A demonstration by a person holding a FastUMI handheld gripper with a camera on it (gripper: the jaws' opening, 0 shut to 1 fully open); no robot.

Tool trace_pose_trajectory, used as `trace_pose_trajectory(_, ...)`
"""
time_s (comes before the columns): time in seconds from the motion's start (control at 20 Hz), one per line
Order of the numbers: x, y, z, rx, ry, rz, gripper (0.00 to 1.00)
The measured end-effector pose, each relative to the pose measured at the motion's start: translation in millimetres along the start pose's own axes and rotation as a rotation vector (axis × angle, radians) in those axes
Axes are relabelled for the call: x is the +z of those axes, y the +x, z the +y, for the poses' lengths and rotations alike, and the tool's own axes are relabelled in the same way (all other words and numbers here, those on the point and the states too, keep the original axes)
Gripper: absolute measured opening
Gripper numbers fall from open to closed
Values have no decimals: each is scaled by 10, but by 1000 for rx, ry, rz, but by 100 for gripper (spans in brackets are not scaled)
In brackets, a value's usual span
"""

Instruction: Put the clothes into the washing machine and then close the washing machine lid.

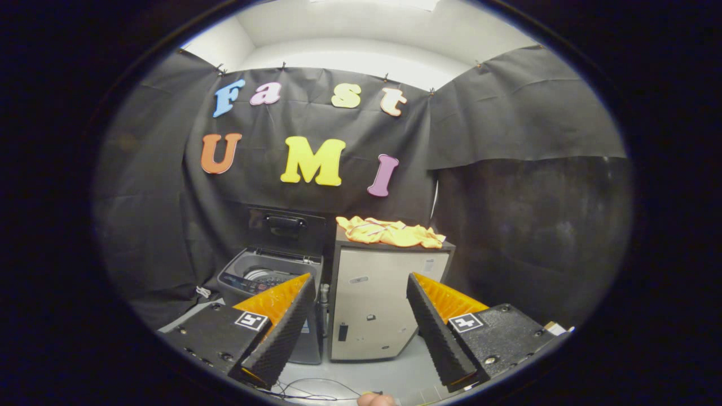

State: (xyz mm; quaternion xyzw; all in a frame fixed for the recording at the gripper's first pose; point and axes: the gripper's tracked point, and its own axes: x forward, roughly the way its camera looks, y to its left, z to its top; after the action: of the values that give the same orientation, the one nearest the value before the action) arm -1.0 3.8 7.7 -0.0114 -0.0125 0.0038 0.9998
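A claw (361, 285) faces into a small booth walled with black cloth, its two fingers spread wide apart and gripping nothing. Well beyond the fingers stand two appliances side by side on a pale floor (395, 366). The one beyond the left finger is a grey top-loading washer (265, 270), partly hidden by that finger; its lid (286, 224) stands raised against the back wall, leaving the drum open. Touching it on the right is a pale cabinet (378, 304) with a dark top, seen in the gap between the fingers. A crumpled heap of yellow clothes (389, 232) with thin light stripes lies on top of the cabinet, outside the washer. Thin dark cables (316, 389) trail across the floor below the fingers, close to a fingertip (375, 400).
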Motion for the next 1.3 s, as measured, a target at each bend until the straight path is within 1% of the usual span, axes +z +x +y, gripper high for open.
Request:
trace_pose_trajectory(0.2,87,27,9,14,-4,-14,100)
trace_pose_trajectory(0.3,218,77,13,18,-8,-33,100)
trace_pose_trajectory(0.4,514,466,68,23,-24,-49,100)
trace_pose_trajectory(0.45,713,790,92,23,-21,-49,100)
trace_pose_trajectory(0.5,850,980,60,23,-10,-49,100)
trace_pose_trajectory(0.65,1113,1441,-152,1,16,-34,100)
trace_pose_trajectory(0.75,1232,1790,-317,-11,-12,-19,100)
trace_pose_trajectory(0.8,1276,1995,-401,-7,-25,-3,100)
trace_pose_trajectory(0.85,1228,2193,-467,0,-33,33,100)
trace_pose_trajectory(0.95,1171,2603,-589,24,-16,108,100)
trace_pose_trajectory(1.15,973,3460,-877,40,38,288,100)
trace_pose_trajectory(1.25,863,3806,-931,66,52,374,100)
trace_pose_trajectory(1.3,830,3965,-976,66,55,401,100)
